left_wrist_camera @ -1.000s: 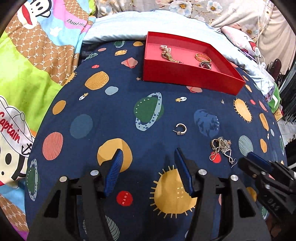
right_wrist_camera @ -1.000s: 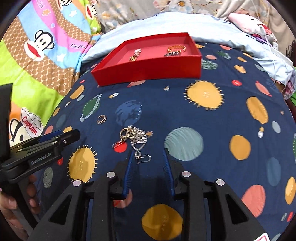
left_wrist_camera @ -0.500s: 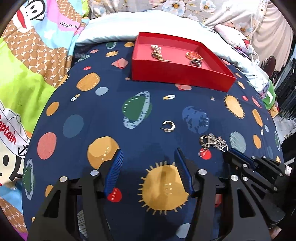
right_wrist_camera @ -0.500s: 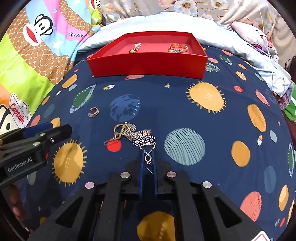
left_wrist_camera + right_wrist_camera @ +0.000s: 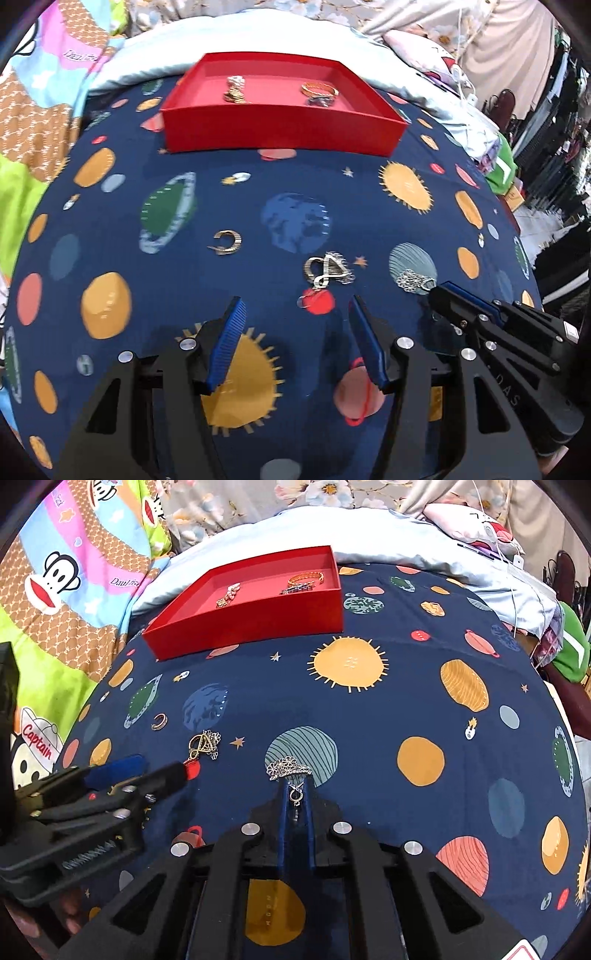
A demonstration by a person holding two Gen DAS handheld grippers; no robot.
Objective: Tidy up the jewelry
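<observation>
1. Left wrist view: the left gripper (image 5: 295,345) hangs over the planet-print cloth (image 5: 207,295) with its jaws set wide and nothing between them. Just ahead of its fingertips lies a silver pendant (image 5: 327,269); a small hoop earring (image 5: 226,243) sits further off to the left.
2. Same view, far end: the red tray (image 5: 280,127) already has a pale beaded piece (image 5: 234,90) and a gold bangle (image 5: 319,90) on its floor.
3. At the right edge the right gripper (image 5: 434,291) comes in side-on, a flower earring (image 5: 412,282) at its tip. From here I can't quite tell whether the pads actually bite it.
4. Right wrist view settles that: the right gripper (image 5: 295,790) is pinched nearly closed on the hook of the flower earring (image 5: 288,768), the floral cluster sticking out past the fingertips above the cloth.
5. This view also shows the left gripper (image 5: 147,771) side-on beside the silver pendant (image 5: 205,744), and the hoop earring (image 5: 159,722) beyond it.
6. Handling call: these pieces look feather-light, thin and slick, and the wire hooks bend easily. The hook or clasp is probably the place to grip, gently, because a dangling cluster will swing.
</observation>
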